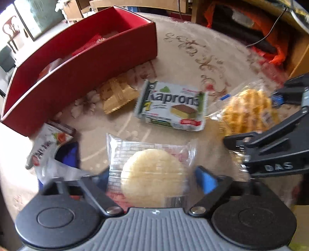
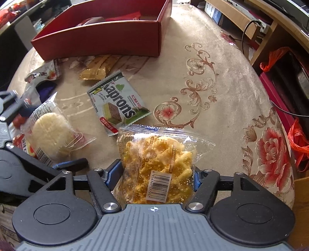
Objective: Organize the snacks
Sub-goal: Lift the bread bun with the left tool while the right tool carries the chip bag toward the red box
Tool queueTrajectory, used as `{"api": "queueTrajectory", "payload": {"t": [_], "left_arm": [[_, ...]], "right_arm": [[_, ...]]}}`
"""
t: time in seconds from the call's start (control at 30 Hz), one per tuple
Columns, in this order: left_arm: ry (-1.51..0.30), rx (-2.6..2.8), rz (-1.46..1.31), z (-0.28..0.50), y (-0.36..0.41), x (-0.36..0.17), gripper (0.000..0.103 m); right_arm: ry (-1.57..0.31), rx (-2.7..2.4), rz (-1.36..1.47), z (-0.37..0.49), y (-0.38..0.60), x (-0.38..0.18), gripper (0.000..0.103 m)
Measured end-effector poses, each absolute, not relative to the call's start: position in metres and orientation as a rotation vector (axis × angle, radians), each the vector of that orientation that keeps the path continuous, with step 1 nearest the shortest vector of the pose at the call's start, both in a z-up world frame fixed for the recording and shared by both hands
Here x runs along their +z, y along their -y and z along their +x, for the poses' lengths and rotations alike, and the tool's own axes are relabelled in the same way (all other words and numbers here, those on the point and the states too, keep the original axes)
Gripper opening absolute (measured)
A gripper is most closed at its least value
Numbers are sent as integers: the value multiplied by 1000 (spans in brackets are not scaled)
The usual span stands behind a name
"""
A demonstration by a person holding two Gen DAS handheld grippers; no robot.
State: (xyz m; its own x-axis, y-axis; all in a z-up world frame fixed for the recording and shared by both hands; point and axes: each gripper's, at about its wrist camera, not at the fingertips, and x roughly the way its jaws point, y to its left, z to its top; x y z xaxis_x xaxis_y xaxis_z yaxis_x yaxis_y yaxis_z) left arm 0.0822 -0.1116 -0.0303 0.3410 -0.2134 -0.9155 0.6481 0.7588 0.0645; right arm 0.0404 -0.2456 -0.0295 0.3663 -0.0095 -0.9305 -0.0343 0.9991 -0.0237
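The left gripper [image 1: 152, 177] has the pale round cookie pack [image 1: 152, 173] between its blue pads, though a real clamp can't be told. Just beside it the right gripper [image 2: 157, 173] straddles the waffle pack [image 2: 156, 166] – both pads touch its sides. Behind them, the red box [image 2: 108, 38] holds a few red wrappers [image 2: 123, 16].

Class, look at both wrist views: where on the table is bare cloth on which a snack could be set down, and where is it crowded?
Free: the flowered cloth right of the Kaprons packet and red box, out to the table's edge. Crowded: the strip from the gold packets beside the box to the round rice cracker and waffle bag.
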Motion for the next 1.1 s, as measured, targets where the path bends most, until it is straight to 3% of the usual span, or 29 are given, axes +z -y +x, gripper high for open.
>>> {"api": "queueTrajectory", "payload": {"t": [0.2,1.1], "left_arm": [[-1083,-561,403,85,103,-21,65],[-987,-444,54,154,52,47,65]], "right_arm": [[-1152,-5,-46,31,250,-16,67],[-961,40,50,84,232,40,66]]}}
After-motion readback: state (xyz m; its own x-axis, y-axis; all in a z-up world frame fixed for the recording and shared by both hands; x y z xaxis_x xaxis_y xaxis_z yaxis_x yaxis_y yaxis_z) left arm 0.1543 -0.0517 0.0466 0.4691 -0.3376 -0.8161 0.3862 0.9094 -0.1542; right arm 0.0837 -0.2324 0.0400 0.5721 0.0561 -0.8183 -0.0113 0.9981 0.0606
